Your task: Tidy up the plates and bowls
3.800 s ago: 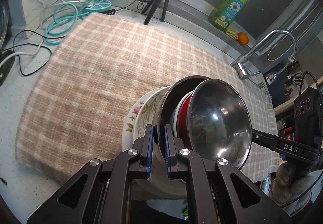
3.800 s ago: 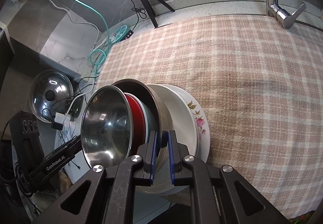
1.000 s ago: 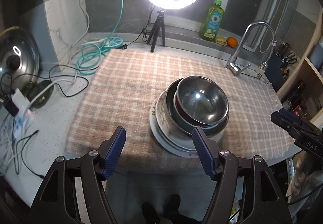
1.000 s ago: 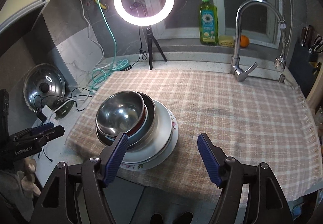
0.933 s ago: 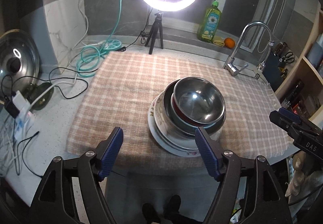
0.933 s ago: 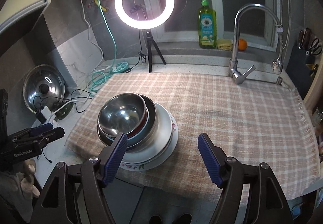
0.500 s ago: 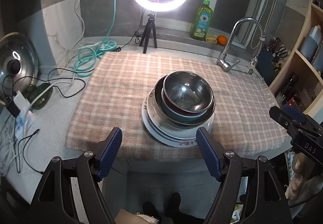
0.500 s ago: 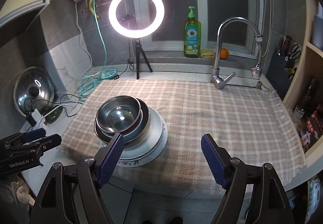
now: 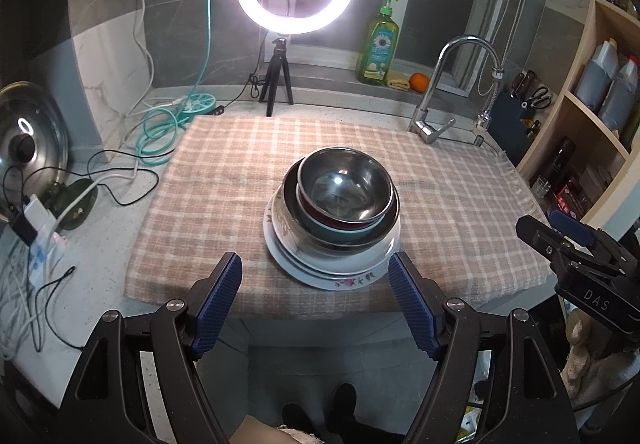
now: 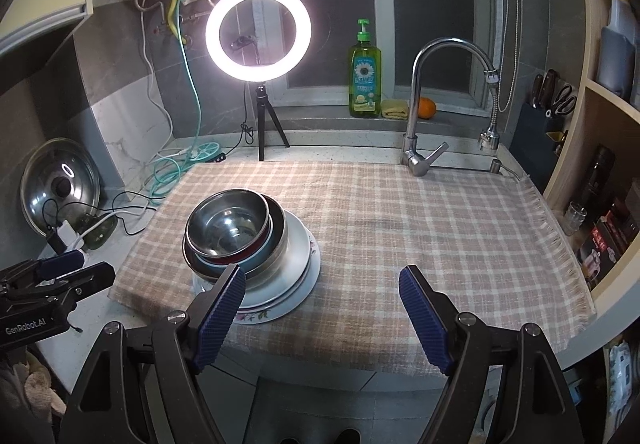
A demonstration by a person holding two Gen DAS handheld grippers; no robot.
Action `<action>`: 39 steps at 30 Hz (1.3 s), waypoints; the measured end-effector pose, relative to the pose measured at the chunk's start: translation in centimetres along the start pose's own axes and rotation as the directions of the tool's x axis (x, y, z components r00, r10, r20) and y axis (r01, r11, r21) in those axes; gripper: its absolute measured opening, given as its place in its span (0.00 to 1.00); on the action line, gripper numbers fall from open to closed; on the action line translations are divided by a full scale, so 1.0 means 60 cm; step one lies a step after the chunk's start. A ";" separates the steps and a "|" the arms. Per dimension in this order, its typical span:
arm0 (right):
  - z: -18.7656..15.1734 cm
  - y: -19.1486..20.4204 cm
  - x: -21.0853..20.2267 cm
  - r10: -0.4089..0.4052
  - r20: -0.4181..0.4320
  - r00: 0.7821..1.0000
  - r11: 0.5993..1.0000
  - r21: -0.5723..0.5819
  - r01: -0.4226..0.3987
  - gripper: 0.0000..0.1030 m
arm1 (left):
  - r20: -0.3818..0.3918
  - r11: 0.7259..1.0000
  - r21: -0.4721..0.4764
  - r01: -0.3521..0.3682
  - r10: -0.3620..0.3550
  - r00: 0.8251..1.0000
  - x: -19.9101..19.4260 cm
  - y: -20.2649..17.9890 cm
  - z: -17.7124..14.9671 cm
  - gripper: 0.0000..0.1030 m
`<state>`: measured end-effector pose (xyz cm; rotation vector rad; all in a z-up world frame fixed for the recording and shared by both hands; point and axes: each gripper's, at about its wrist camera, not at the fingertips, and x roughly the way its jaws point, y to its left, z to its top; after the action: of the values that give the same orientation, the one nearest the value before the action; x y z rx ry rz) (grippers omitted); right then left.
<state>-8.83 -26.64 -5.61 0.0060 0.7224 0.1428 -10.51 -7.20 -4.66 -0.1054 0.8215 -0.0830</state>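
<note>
Resting on one checked cloth (image 9: 224,180), one stack (image 9: 336,212) of nested bowls and plates, left claw (image 9: 314,302) and right claw (image 10: 322,310) both released, empty.

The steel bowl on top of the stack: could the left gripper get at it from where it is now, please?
Probably yes. The left gripper is open and empty, the steel bowl sits topmost with its rim exposed, and nothing stands between them on the checked cloth.

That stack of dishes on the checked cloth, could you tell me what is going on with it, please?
A person holds a gripper in each hand. The left gripper and right gripper both hang open and empty off the counter's near edge. The stack stands alone on the checked cloth: a steel bowl nested in other bowls, on plates. Nothing touches it.
</note>
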 end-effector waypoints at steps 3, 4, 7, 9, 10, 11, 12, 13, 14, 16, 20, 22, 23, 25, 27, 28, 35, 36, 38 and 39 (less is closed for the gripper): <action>-0.001 -0.001 -0.003 -0.007 0.003 1.000 1.000 -0.001 0.007 0.74 | 0.008 1.000 0.002 0.007 -0.007 1.000 -0.002 0.000 0.003 0.74; -0.001 -0.002 -0.004 -0.011 0.005 1.000 1.000 -0.002 0.011 0.74 | 0.011 1.000 0.001 0.009 -0.009 1.000 -0.002 -0.001 0.003 0.74; 0.002 -0.004 -0.006 -0.014 0.010 1.000 1.000 0.000 0.014 0.74 | 0.017 1.000 0.002 0.012 -0.013 1.000 -0.004 -0.002 0.006 0.74; 0.004 -0.004 -0.006 -0.016 0.016 1.000 1.000 0.001 0.016 0.74 | 0.020 1.000 0.004 0.013 -0.013 1.000 -0.005 -0.003 0.007 0.74; 0.005 -0.004 -0.006 -0.017 0.017 1.000 1.000 0.000 0.017 0.74 | 0.022 1.000 0.004 0.012 -0.013 1.000 -0.005 -0.003 0.008 0.74; 0.005 -0.004 -0.006 -0.017 0.018 1.000 1.000 -0.001 0.017 0.74 | 0.023 1.000 0.005 0.014 -0.014 1.000 -0.005 -0.002 0.008 0.74; 0.005 -0.003 -0.005 -0.018 0.019 1.000 1.000 -0.001 0.018 0.74 | 0.023 1.000 0.004 0.013 -0.013 1.000 -0.005 -0.002 0.008 0.74; 0.006 -0.002 -0.004 -0.018 0.019 1.000 1.000 -0.002 0.018 0.74 | 0.024 1.000 0.003 0.013 -0.013 1.000 -0.005 -0.001 0.008 0.74; 0.006 -0.002 -0.004 -0.018 0.017 1.000 1.000 -0.002 0.018 0.74 | 0.025 1.000 0.002 0.014 -0.014 1.000 -0.005 0.001 0.009 0.74; 0.008 -0.001 -0.002 -0.018 0.016 1.000 1.000 -0.003 0.018 0.74 | 0.025 1.000 0.003 0.010 -0.010 1.000 -0.005 0.001 0.009 0.74; 0.008 -0.001 -0.002 -0.020 0.016 1.000 1.000 -0.002 0.020 0.74 | 0.021 1.000 0.001 0.011 -0.011 1.000 -0.003 0.006 0.010 0.74; 0.008 0.000 0.001 -0.021 0.013 1.000 1.000 -0.002 0.021 0.74 | 0.020 1.000 -0.001 0.013 -0.013 1.000 -0.002 0.007 0.010 0.74; 0.008 0.000 0.003 -0.021 0.011 1.000 1.000 -0.002 0.021 0.74 | 0.019 1.000 0.000 0.012 -0.012 1.000 -0.002 0.007 0.010 0.74; 0.008 0.000 0.006 -0.022 0.008 1.000 1.000 -0.002 0.022 0.74 | 0.019 1.000 -0.001 0.014 -0.014 1.000 -0.002 0.007 0.010 0.74; 0.008 0.000 0.008 -0.024 0.005 1.000 1.000 -0.002 0.024 0.74 | 0.019 1.000 0.001 0.014 -0.014 1.000 -0.002 0.008 0.011 0.74; 0.007 0.000 0.009 -0.025 0.003 1.000 1.000 -0.001 0.025 0.74 | 0.019 1.000 0.001 0.014 -0.014 1.000 -0.001 0.007 0.010 0.74; 0.006 -0.001 0.011 -0.028 0.004 1.000 1.000 -0.001 0.028 0.74 | 0.019 1.000 0.010 0.021 -0.021 1.000 0.002 0.001 0.011 0.74; 0.006 -0.001 0.012 -0.029 0.004 1.000 1.000 0.001 0.029 0.74 | 0.019 1.000 0.010 0.021 -0.021 1.000 0.002 0.000 0.011 0.74; 0.006 -0.002 0.013 -0.030 0.003 1.000 1.000 0.004 0.030 0.74 | 0.018 1.000 0.011 0.022 -0.023 1.000 0.003 0.000 0.012 0.74; 0.006 -0.002 0.013 -0.030 0.003 1.000 1.000 0.003 0.030 0.74 | 0.018 1.000 0.012 0.022 -0.023 1.000 0.003 0.000 0.012 0.74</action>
<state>-8.01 -26.64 -5.86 -0.0014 0.7195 0.1129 -9.87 -7.20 -4.34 -0.1042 0.8014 -0.1080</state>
